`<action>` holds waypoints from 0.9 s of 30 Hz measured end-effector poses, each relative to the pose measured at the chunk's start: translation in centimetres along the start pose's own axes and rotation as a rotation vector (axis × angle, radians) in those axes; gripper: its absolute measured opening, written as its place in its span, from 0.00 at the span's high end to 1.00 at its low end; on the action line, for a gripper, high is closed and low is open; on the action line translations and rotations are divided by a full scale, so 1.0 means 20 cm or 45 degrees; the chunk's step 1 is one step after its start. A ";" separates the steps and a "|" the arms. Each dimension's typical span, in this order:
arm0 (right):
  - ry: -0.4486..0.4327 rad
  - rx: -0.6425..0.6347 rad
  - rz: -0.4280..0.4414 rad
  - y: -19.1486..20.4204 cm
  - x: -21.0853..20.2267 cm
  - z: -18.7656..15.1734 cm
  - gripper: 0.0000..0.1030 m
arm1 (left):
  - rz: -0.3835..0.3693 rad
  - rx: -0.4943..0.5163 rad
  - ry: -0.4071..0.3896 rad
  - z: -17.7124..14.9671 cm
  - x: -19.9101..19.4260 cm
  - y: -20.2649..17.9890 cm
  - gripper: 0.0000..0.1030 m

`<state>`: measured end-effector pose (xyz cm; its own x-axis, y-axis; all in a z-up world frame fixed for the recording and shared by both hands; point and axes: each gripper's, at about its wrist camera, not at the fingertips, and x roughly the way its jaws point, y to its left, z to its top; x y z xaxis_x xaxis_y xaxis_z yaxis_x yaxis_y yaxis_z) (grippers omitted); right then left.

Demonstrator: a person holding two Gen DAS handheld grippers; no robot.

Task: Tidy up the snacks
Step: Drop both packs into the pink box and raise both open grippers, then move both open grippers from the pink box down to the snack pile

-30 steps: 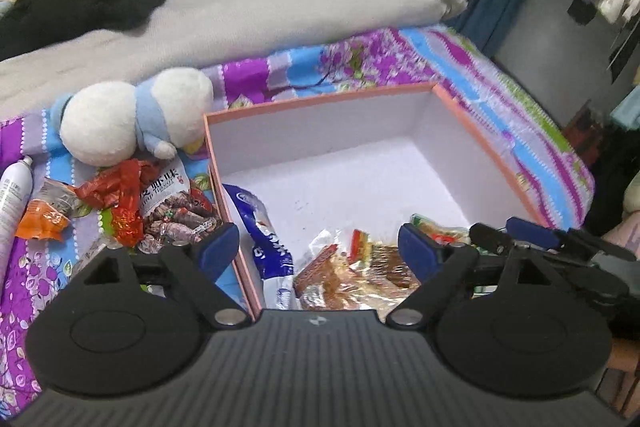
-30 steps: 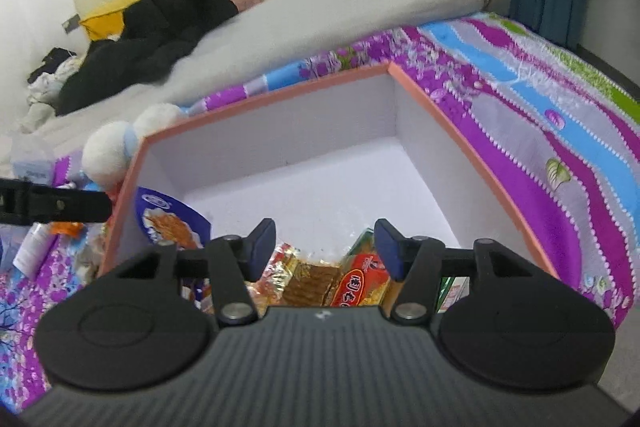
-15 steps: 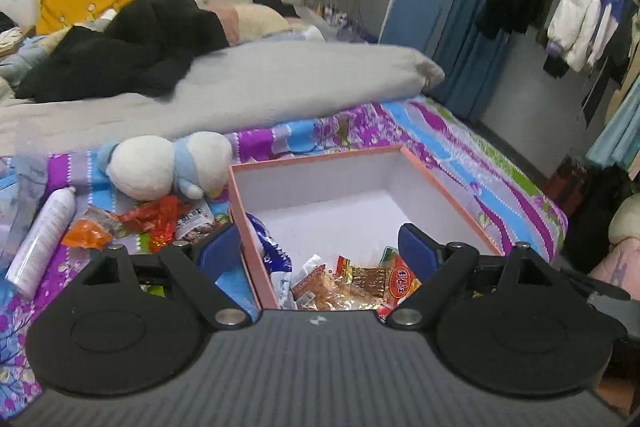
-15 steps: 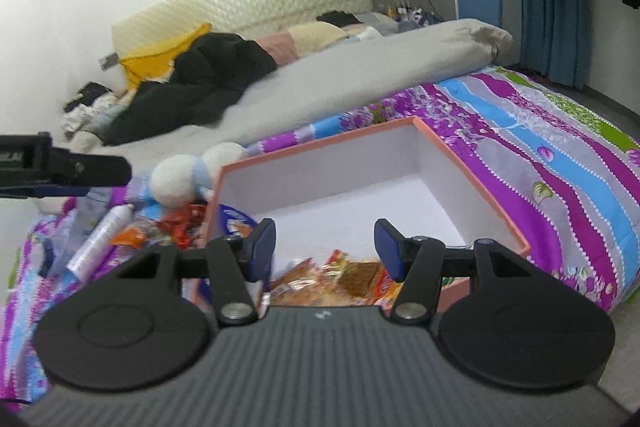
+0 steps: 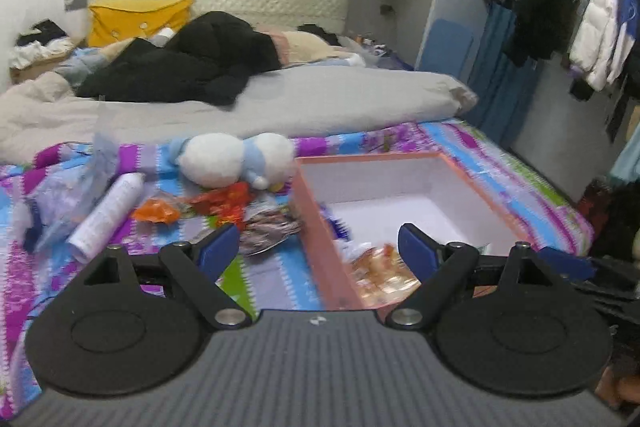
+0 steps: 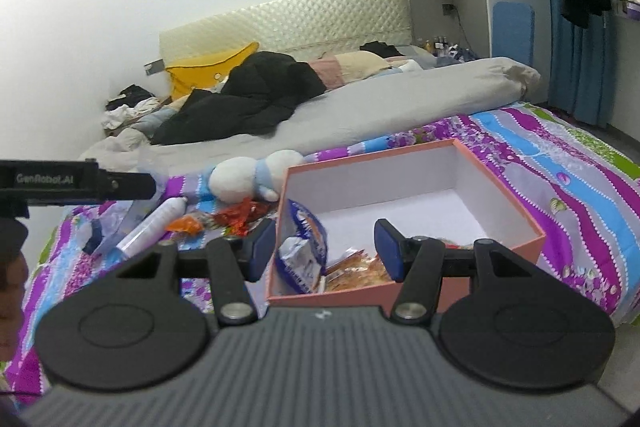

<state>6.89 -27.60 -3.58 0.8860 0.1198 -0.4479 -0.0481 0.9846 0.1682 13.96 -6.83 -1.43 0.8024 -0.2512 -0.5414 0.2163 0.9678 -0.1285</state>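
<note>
Both grippers pulled back, up from box (image 6: 404, 301).

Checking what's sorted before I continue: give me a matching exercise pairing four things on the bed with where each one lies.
Things:
1. blue-and-white crinkly snack bag
2. white cylindrical spray bottle
3. white-and-blue plush toy
4. red shiny candy wrappers

Places:
A. on the bedspread, between the plush and the box's left wall
B. inside the pink cardboard box, against its left wall
C. behind the box's far left corner
D. lying flat, furthest left of the four

Pairs: 1-B, 2-D, 3-C, 4-A
</note>
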 end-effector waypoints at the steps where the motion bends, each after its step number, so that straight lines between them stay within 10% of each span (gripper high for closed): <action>1: 0.011 -0.005 0.015 0.02 0.01 -0.01 0.45 | 0.017 -0.026 0.011 -0.02 -0.01 0.03 0.13; 27: 0.146 -0.083 0.120 0.28 -0.05 -0.33 0.44 | 0.168 -0.195 0.079 -0.45 -0.31 0.39 0.13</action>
<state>2.70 -21.36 -8.00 0.8178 0.2224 -0.5308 -0.1621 0.9740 0.1584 5.57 2.38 -6.54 0.7814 -0.1254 -0.6113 0.0208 0.9843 -0.1754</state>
